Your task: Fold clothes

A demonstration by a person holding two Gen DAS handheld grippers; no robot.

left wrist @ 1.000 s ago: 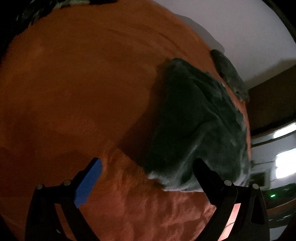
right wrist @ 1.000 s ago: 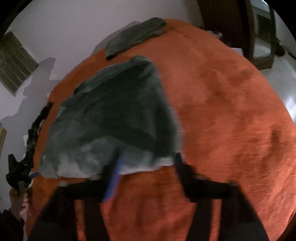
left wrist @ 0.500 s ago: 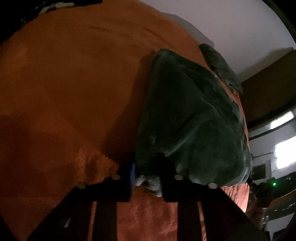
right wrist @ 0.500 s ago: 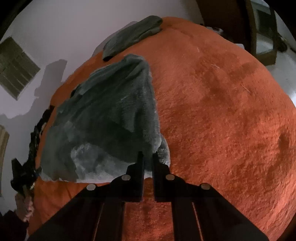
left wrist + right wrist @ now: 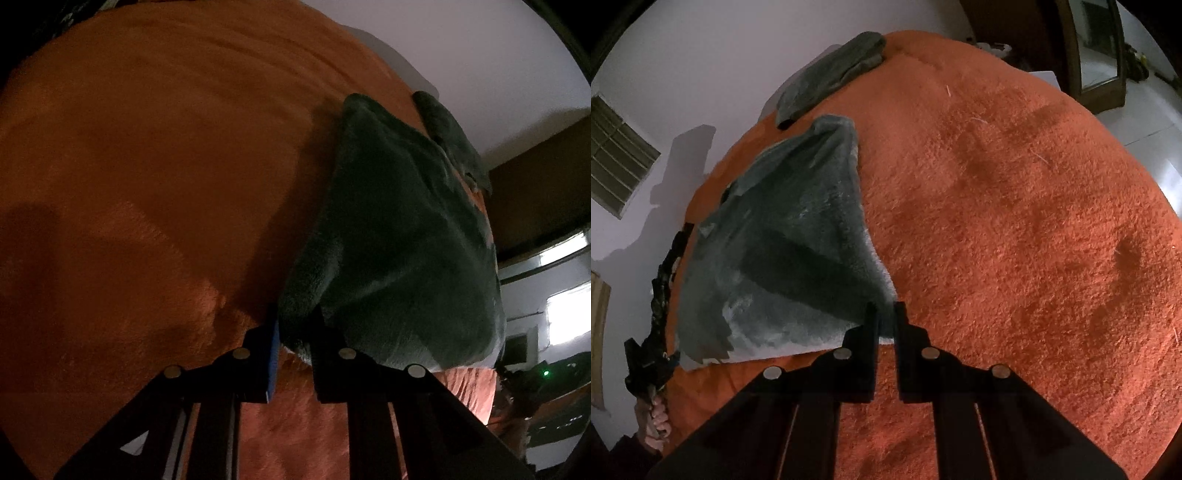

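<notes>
A dark grey fleece garment (image 5: 402, 236) lies on an orange plush blanket (image 5: 147, 166). My left gripper (image 5: 293, 332) is shut on the garment's near left corner and lifts it a little. In the right wrist view the same garment (image 5: 783, 251) spreads to the left, and my right gripper (image 5: 885, 317) is shut on its near right corner. The left gripper also shows at the far left of that view (image 5: 653, 354), held by a hand.
A second folded grey cloth (image 5: 831, 74) lies at the far edge of the blanket by the white wall; it also shows in the left wrist view (image 5: 450, 136). A wooden mirror frame (image 5: 1097, 48) and white floor lie at the right.
Both grippers were open short of the garment's near edge a second ago. They have moved in and closed on its two near corners, and the edge has risen slightly.
</notes>
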